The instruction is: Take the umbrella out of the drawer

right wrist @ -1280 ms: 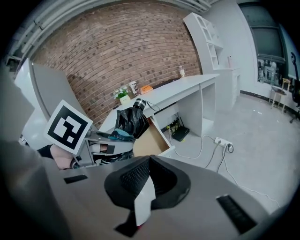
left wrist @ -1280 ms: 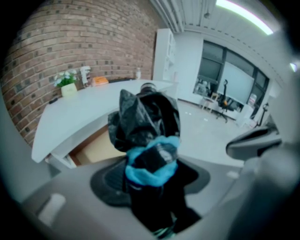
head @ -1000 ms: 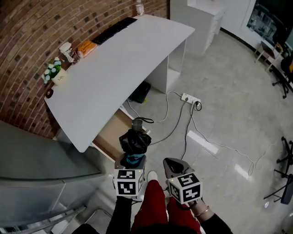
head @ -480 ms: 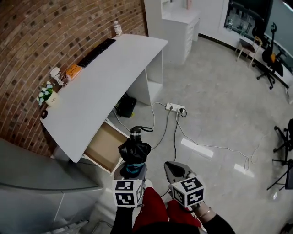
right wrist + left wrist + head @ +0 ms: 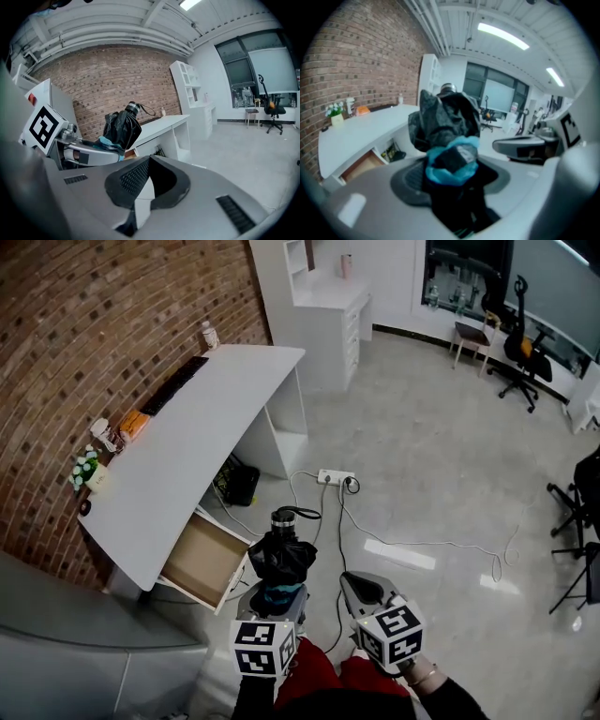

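Observation:
A folded black umbrella with a blue band and a wrist loop stands upright in my left gripper, which is shut on its lower end. The left gripper view has the umbrella filling the middle, its blue band between the jaws. It hangs in the air, clear of the open wooden drawer under the white desk. My right gripper floats beside it on the right, shut and holding nothing. From the right gripper view, the umbrella is up to the left of the closed right gripper.
A power strip and cables lie on the floor ahead. A black bag sits under the desk. A keyboard, a small plant and a bottle stand on the desk. White cabinets and office chairs are farther off.
Both grippers have risen and drawn back from the desk, the left carrying the umbrella. The drawer and desk now lie farther off to the left.

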`<state>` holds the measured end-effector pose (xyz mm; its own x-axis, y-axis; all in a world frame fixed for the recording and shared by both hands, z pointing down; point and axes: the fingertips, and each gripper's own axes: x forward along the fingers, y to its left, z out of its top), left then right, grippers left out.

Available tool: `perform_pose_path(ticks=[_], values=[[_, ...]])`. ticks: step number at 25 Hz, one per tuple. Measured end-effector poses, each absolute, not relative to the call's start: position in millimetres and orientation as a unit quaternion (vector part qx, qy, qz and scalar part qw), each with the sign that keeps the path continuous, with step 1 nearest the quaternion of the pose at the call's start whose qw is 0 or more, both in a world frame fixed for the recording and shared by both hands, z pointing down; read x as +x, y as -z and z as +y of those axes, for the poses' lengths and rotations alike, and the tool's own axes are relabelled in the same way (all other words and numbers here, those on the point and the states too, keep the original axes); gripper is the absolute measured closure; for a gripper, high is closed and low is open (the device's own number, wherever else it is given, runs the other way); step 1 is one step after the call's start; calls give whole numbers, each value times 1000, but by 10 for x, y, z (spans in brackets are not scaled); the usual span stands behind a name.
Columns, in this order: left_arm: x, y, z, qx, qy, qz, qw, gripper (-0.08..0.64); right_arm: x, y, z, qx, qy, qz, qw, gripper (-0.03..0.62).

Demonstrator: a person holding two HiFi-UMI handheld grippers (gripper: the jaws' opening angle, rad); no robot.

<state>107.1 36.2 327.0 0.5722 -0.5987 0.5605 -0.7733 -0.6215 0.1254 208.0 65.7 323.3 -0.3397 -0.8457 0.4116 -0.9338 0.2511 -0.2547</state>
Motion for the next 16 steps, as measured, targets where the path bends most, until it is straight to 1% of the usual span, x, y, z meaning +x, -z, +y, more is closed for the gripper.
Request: perform_pose_path(ticks=[5,16], values=[[1489,-3050,621,883,-221,-378,170,301,2428,-3140,929,576,-225,-781,83,595],[1810,-2744,960,897,-200,-363,154,301,2709,-2837,1223,589,-190,-783,62,594]])
